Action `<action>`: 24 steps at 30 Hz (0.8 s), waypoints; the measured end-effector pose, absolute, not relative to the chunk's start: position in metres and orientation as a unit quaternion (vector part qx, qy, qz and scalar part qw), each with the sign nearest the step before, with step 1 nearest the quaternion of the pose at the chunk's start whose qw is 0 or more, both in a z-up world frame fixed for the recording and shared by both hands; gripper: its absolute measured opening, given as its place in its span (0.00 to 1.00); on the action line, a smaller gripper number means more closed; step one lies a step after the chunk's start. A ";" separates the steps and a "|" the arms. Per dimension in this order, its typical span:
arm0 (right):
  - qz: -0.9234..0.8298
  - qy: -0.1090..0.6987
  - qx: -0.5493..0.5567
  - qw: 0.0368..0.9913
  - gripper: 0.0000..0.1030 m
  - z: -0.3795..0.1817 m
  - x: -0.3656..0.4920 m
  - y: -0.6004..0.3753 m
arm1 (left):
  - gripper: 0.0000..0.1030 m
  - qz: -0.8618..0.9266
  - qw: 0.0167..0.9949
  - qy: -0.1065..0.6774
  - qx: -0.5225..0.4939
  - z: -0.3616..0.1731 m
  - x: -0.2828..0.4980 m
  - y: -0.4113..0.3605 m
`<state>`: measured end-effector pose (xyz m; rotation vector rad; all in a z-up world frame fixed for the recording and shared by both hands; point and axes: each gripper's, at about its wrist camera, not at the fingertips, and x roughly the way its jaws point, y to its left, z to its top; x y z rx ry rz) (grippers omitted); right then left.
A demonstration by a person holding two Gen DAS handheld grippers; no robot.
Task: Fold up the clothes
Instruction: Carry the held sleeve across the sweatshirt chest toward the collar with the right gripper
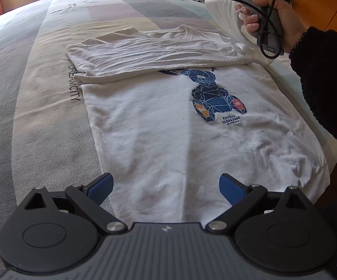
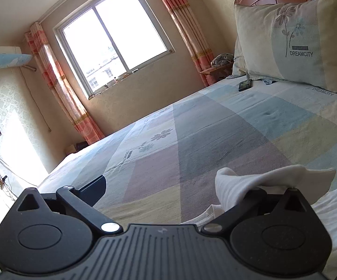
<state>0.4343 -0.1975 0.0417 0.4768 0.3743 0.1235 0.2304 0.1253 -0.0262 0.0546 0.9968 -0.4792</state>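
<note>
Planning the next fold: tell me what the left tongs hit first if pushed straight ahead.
The left tongs, open, would meet the white T-shirt lying flat on the bed, probably its lower part before the bear print; depth is uncertain.

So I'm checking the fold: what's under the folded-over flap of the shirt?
The folded flap covers the shirt's upper part and the top of the bear print. Anything else beneath is hidden.

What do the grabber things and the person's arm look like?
Each gripper is black, with two round discs, silver pivot pins and a ribbed grey body bearing a small white mark. The left gripper has blue finger pads. The right gripper has a grey handle and looping black cables. The person's sleeve is fuzzy black, with a dark beaded bracelet.
</note>
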 end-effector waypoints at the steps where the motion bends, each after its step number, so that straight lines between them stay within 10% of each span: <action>1: 0.066 0.186 0.233 0.952 1.00 0.041 0.436 -0.192 | 0.94 -0.226 0.850 0.474 0.025 -0.027 0.230 0.127; 24: 0.165 0.251 0.191 0.935 1.00 0.020 0.450 -0.091 | 0.94 -0.210 0.844 0.493 0.001 -0.041 0.231 0.139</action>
